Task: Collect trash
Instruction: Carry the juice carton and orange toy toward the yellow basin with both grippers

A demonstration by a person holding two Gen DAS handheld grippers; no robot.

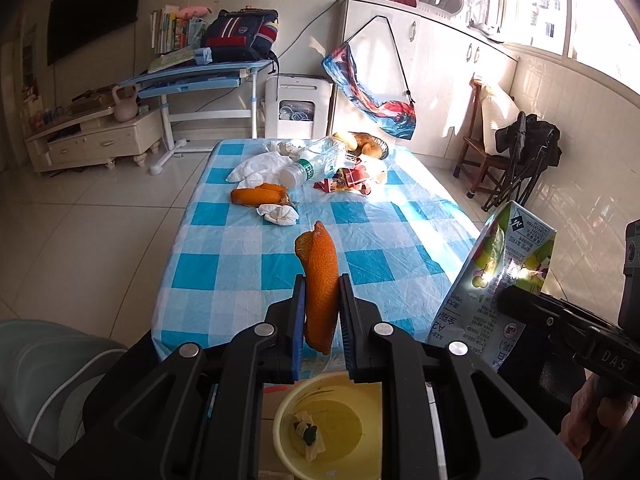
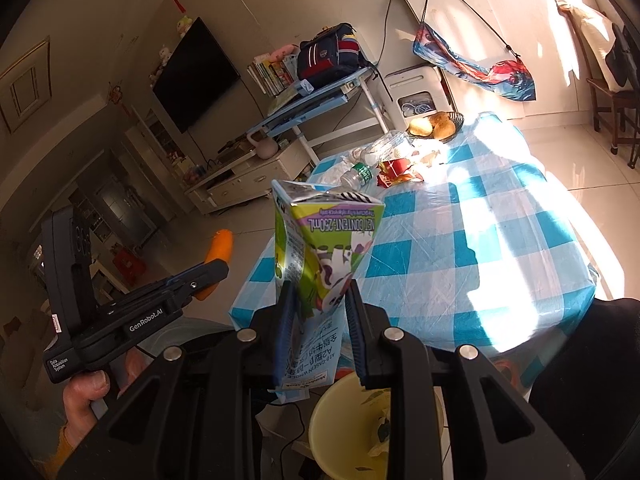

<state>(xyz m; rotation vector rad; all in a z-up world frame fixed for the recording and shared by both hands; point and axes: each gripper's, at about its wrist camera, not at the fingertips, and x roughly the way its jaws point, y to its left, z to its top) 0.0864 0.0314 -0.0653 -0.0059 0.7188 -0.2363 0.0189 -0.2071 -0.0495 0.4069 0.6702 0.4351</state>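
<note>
My left gripper (image 1: 322, 284) is shut on a strip of orange peel (image 1: 320, 276), held upright above the near edge of the checked table (image 1: 248, 264). Below it on the floor stands a yellow bin (image 1: 340, 420) with a crumpled tissue inside. My right gripper (image 2: 320, 292) is shut on a squashed green milk carton (image 2: 316, 248), also near the table's front edge and above the yellow bin (image 2: 344, 412). The carton (image 1: 500, 276) shows at the right of the left wrist view. The left gripper with the peel (image 2: 219, 250) appears at the left of the right wrist view.
Farther along the table lie more orange peel (image 1: 258, 195), crumpled tissues (image 1: 278, 214), a plastic bottle (image 1: 316, 164), red wrappers (image 1: 346, 182) and a basket of bread (image 1: 364, 144). A grey-green chair (image 1: 44, 368) stands at the near left. A wooden chair (image 1: 480, 152) and folding chair stand right.
</note>
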